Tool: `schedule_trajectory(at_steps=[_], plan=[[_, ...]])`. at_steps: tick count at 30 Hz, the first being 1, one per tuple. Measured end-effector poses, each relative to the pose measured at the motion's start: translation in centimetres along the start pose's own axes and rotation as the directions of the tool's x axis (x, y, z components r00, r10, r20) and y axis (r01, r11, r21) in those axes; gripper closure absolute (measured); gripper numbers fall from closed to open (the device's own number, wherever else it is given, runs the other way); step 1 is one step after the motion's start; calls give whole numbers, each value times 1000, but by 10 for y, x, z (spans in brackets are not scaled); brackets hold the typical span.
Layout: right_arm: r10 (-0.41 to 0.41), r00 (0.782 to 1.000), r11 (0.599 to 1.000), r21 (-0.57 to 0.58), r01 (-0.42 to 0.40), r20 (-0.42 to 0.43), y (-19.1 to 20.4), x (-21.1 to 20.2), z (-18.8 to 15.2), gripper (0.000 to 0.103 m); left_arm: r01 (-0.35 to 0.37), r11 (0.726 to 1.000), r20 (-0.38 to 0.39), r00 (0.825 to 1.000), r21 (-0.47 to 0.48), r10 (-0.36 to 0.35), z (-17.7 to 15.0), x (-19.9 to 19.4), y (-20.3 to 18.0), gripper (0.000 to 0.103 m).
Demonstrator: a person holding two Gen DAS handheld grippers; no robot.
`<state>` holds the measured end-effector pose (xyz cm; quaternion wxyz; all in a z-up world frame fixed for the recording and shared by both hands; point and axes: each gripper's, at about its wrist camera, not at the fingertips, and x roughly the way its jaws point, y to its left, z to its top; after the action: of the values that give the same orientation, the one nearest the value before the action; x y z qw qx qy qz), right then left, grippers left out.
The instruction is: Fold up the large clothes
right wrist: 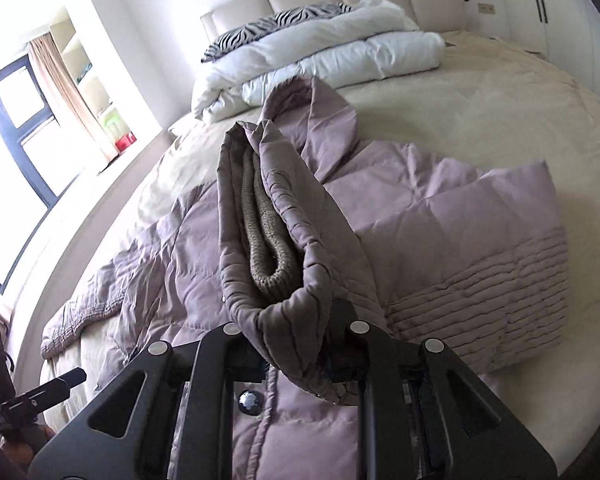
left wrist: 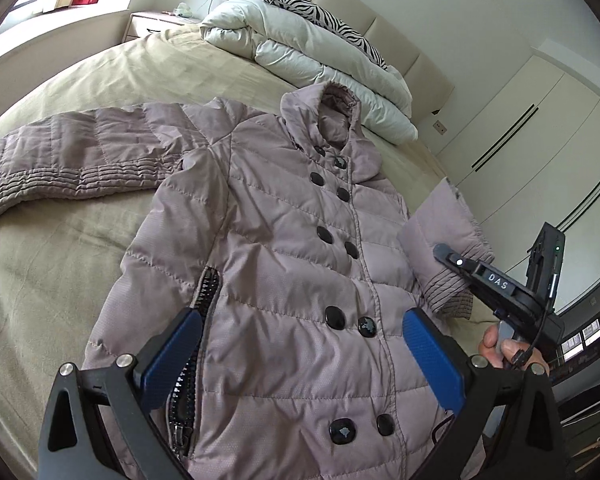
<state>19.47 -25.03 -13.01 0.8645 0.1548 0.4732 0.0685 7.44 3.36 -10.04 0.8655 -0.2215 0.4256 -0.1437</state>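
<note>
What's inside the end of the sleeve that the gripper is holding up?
Inside the sleeve there is a brownish knitted cuff, folded flat and tucked within the quilted opening. The right gripper pinches the opening's edge. Farther up the sleeve is covered, so nothing more shows.

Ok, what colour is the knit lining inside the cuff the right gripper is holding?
Tan-brown knit lining, seen best in the right wrist view.
</note>
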Motion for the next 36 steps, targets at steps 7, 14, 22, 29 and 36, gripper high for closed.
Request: schedule_trajectory(at_steps=[7,14,22,29,36], plan=[[53,997,990,-127,-61,-64,47,39,-101,28,5,999,-19,1000,-46,-6,12,16,25,0],[220,975,975,33,-222,41,14,-38,-119,28,100,995,-123,987,-4,-100,33,75,-20,0],[287,954,909,287,-301,90,-81,-95,-131,28,98,994,-327,942,43,-79,39,175,-71,21],[292,952,873,381,-306,95,-125,-95,-150,28,106,990,-315,946,88,-73,51,188,-84,76],[353,922,788,482,-385,159,-151,-92,-147,28,186,980,-144,974,71,-175,117,123,-87,84]])
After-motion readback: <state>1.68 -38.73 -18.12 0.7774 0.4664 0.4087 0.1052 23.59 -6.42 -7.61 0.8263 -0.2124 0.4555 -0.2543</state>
